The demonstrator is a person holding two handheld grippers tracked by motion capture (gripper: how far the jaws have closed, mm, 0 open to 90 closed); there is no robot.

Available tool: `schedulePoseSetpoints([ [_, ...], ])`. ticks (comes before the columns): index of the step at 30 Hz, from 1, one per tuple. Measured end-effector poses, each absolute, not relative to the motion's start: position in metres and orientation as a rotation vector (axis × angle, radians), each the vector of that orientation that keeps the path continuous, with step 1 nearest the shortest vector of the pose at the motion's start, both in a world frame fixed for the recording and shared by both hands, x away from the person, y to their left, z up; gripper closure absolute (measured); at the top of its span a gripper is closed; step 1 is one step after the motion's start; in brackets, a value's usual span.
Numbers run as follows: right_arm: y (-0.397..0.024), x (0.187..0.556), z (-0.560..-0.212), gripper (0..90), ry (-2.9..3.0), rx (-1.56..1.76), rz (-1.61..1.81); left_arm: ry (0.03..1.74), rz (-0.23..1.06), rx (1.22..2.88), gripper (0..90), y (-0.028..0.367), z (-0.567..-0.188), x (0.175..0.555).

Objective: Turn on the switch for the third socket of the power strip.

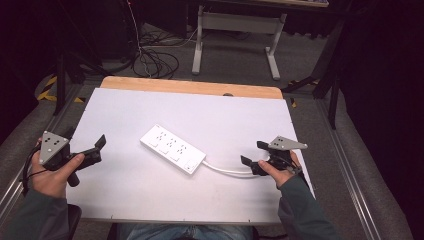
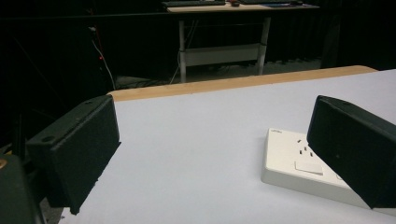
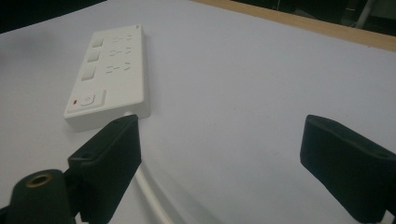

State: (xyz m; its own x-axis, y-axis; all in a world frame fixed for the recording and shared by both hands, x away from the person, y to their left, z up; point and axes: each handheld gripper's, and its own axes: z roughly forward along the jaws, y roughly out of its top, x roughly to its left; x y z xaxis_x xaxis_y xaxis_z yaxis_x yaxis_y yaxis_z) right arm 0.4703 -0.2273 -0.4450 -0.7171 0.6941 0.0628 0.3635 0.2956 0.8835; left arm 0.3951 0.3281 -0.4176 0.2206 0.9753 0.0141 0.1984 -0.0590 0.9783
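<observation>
A white power strip [image 1: 172, 149] with several sockets lies at an angle in the middle of the white table top [image 1: 210, 107]. Its white cable [image 1: 225, 170] runs right toward my right gripper [image 1: 254, 153], which hovers open near the table's right edge. In the right gripper view the strip [image 3: 109, 74] lies ahead to the left, and the cable [image 3: 152, 196] passes just inside the left jaw of the open gripper [image 3: 222, 126], untouched. My left gripper [image 1: 97, 150] stands open at the table's left side, apart from the strip. In the left gripper view the strip's end [image 2: 289, 161] shows beside the right jaw, and the gripper [image 2: 212, 121] has nothing between its jaws.
A wooden strip [image 1: 190, 87] borders the table's far edge. Beyond it stand a grey desk frame [image 1: 235, 30] and loose cables on the floor [image 1: 155, 62]. Grey rails [image 1: 345, 165] run along both sides of the table.
</observation>
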Motion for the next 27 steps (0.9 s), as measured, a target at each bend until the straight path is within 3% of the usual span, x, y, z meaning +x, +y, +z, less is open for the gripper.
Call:
schedulePoseSetpoints([
  [27,-0.2265,0.4706,-0.4455,13.3,2.239,0.953,1.391,1.196,0.987,1.482,13.8,0.3277,-0.4178,0.3962],
])
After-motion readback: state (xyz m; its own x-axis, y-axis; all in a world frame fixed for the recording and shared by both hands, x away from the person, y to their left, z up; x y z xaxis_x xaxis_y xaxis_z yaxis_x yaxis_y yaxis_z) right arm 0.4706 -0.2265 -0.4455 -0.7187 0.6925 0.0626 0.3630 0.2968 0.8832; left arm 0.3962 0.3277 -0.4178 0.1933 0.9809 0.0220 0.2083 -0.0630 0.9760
